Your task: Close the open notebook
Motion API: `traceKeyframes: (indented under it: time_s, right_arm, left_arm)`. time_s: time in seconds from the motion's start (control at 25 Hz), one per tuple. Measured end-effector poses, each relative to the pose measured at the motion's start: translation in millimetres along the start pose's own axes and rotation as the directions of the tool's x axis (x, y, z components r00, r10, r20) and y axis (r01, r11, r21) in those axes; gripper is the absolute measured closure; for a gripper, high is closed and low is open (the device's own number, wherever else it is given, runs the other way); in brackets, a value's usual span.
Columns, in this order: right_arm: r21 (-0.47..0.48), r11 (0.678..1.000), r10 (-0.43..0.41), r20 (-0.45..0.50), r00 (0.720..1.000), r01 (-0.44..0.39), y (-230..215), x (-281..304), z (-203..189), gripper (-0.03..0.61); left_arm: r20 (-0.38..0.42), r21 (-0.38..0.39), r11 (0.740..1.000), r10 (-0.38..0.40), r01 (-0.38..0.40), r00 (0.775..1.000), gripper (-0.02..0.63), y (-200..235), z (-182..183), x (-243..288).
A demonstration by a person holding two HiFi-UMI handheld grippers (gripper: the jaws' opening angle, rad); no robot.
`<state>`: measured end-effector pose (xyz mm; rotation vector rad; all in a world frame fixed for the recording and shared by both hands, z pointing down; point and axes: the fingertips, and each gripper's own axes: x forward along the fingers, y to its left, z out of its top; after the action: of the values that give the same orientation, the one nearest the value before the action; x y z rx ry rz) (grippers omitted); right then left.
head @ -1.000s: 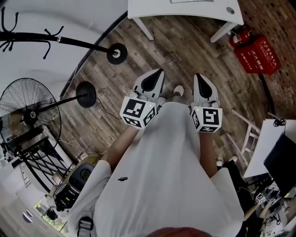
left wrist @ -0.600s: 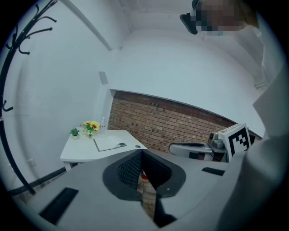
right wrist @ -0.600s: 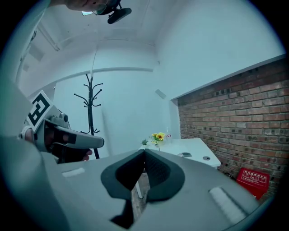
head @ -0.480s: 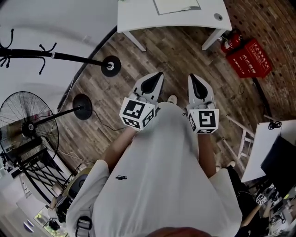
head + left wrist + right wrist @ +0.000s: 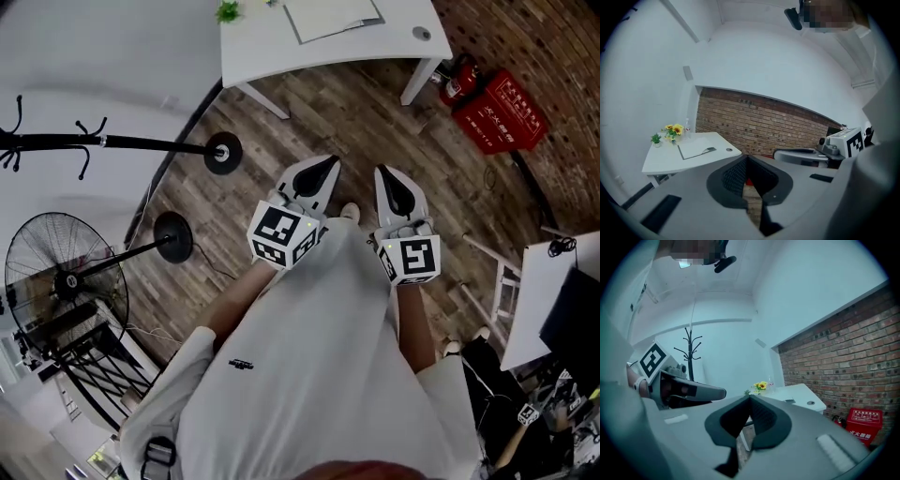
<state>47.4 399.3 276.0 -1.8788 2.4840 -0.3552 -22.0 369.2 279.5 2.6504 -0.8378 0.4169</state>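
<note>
Head view, top edge: the open white notebook (image 5: 333,16) lies flat on the white counter (image 5: 267,52). Both tools are well short of it, over the wood-plank floor (image 5: 375,112), held side by side in front of the person's body. Jaws of the left tool (image 5: 323,167) are together, nothing between them. Same for the right tool (image 5: 386,178), pressed closed and empty. In the left gripper view the notebook sits left of and beyond the tips, with yellow flowers (image 5: 672,131) beside it on the counter.

A white desk (image 5: 253,47) stands on wood-plank floor (image 5: 375,122) beside a brick wall (image 5: 553,47).

Bare floor (image 5: 366,117) up to the table (image 5: 253,47)
</note>
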Motion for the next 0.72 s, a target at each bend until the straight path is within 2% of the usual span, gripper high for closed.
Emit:
traceKeyframes:
  time_s: [0.12,0.32,0.48,0.6,0.72]
  right_arm:
    - [0.015,0.998,-0.053,-0.034,0.998,0.053,-10.4,-1.3,-14.1,0.568]
    - [0.057,0.993,-0.101,-0.038,0.994,0.103,-18.4,25.1,-20.2,0.568]
    - [0.079,0.990,-0.114,-0.064,0.991,0.119,-26.3,60.5,-19.1,0.568]
    - [0.090,0.991,-0.092,-0.068,0.993,0.098,-29.2,100.1,-13.3,0.568]
    - [0.097,0.988,-0.112,-0.093,0.989,0.121,-28.3,139.7,-15.8,0.568]
  left_arm:
    - [-0.016,-0.013,1.000,-0.020,0.020,1.000,0.604,-3.1,-3.9,9.7]
    - [-0.027,0.013,0.997,-0.073,0.073,0.997,0.604,14.7,4.0,28.2]
    - [-0.043,-0.009,0.996,-0.088,0.087,0.995,0.604,48.2,10.4,43.2]
    - [-0.043,-0.030,0.996,-0.088,0.087,0.995,0.604,84.6,20.3,58.3]
    - [-0.051,-0.042,0.995,-0.098,0.095,0.994,0.604,123.3,28.1,68.8]
